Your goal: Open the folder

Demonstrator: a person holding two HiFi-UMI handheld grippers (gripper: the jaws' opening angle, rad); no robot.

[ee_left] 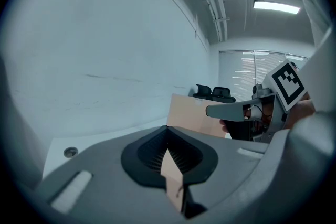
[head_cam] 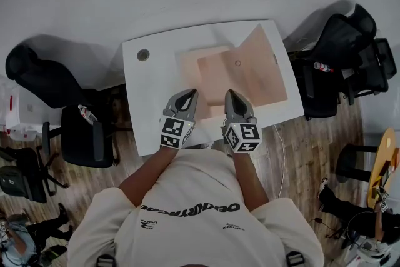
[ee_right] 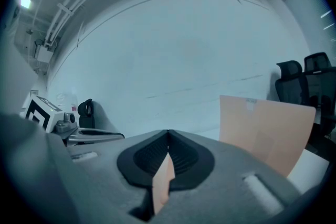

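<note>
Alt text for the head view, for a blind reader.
Seen from above, a person's left gripper and right gripper each pinch the near edge of a tan folder, partly open on a white table. Black office chairs flank it.

Near edge of folder (head_cam: pixel 244 75) hidden under left gripper (head_cam: pixel 189 93) and right gripper (head_cam: pixel 230 94), round thing (head_cam: pixel 143 55) on table (head_cam: pixel 147 125) unidentifiable

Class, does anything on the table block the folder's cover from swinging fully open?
Nothing visible does. The left claw and right claw are each shut on an edge of the folder; a round grommet in the table sits apart, further left.
</note>
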